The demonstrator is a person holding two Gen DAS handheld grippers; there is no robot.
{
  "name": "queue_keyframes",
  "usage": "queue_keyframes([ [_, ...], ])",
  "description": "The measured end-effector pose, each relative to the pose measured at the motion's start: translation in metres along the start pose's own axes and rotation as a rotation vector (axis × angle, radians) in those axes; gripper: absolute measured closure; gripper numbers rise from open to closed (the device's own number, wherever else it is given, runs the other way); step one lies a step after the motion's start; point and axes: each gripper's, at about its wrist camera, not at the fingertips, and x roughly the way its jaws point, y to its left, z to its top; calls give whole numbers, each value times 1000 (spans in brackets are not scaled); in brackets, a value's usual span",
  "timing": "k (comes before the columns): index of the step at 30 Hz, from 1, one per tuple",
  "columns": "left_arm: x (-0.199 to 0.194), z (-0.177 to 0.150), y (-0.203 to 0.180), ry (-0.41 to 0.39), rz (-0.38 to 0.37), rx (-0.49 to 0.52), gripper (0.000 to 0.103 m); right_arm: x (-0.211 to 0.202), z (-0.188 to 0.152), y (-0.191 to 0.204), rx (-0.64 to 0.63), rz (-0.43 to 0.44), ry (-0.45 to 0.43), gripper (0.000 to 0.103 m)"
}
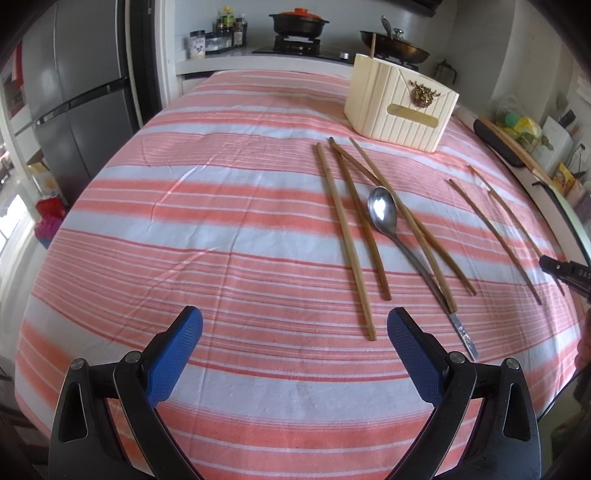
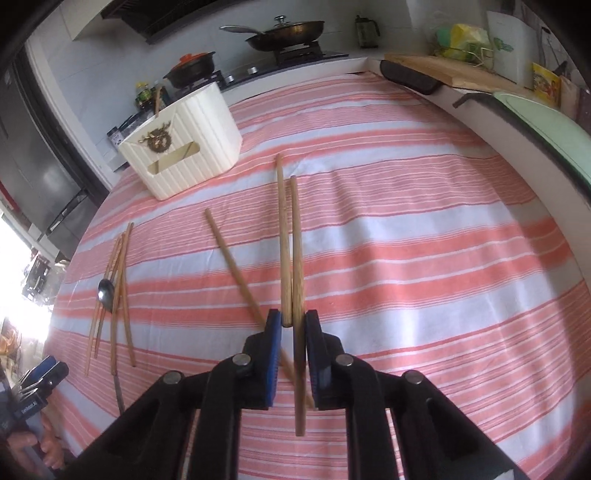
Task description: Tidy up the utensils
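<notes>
A cream utensil holder (image 1: 400, 101) stands at the far right of the striped table, with one chopstick upright in it; it also shows in the right wrist view (image 2: 184, 146). Several wooden chopsticks (image 1: 345, 236) and a metal spoon (image 1: 384, 210) lie in front of it. My left gripper (image 1: 295, 325) is open and empty, above the cloth left of the utensils. My right gripper (image 2: 293, 323) is shut on a chopstick (image 2: 297, 251); a second chopstick (image 2: 282, 236) lies close beside it, and a third chopstick (image 2: 231, 260) lies on the cloth to its left.
The table carries a pink and white striped cloth (image 1: 221, 221). A stove with a black pot (image 1: 299, 22) and a pan (image 1: 397, 46) is behind the table. A fridge (image 1: 74, 92) stands at the left. A cutting board (image 2: 454, 72) and clutter line the right counter.
</notes>
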Motion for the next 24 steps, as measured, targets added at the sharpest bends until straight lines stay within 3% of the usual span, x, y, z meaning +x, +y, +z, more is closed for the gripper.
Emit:
queue_keyframes([
  [4, 4, 5, -4, -1, 0, 20, 3, 3, 0, -20, -20, -87, 29, 86],
  [5, 5, 7, -5, -3, 3, 24, 3, 2, -1, -22, -33, -103, 35, 82],
  [6, 7, 10, -6, -4, 4, 24, 3, -1, -3, -24, -41, -102, 30, 68],
  [7, 8, 12, -6, -5, 2, 21, 3, -6, -5, -26, -42, -99, 16, 63],
  [13, 26, 25, -9, 20, -29, -5, 3, -29, -14, -34, -34, -100, -39, 62],
  [18, 47, 36, -19, 37, 44, 36, 4, -40, -17, -33, -27, -86, -67, 62],
  [20, 57, 43, -20, 42, 78, 53, 15, -46, -16, -32, -25, -81, -80, 62],
  [24, 72, 58, -17, 47, 85, 54, 16, -55, -10, -31, -53, -86, -97, 62],
])
